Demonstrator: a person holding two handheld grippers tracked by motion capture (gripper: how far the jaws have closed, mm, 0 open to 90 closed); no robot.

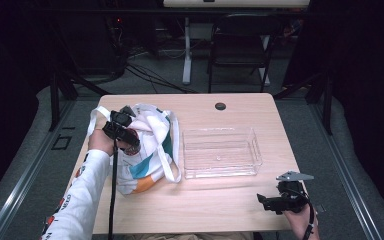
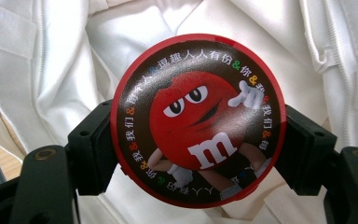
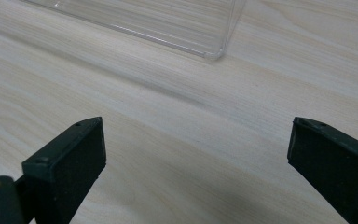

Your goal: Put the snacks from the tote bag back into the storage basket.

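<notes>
Round red-rimmed candy tin [image 2: 198, 119] with cartoon lid, clamped in left gripper [image 2: 198, 158]; right gripper [image 3: 196, 154] wide.

The round candy tin [image 2: 198, 119] has a red rim and a dark brown lid with a red cartoon figure, a white "m" and white lettering. The white cloth bag [image 1: 147, 150] carries teal and orange patches. The rectangular plastic tray [image 1: 220, 151] is clear, on the pale wood-grain table [image 1: 205, 205].

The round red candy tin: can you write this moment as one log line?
left gripper: shut on round red candy tin | over white fabric bag | right gripper: open above wooden table
</notes>
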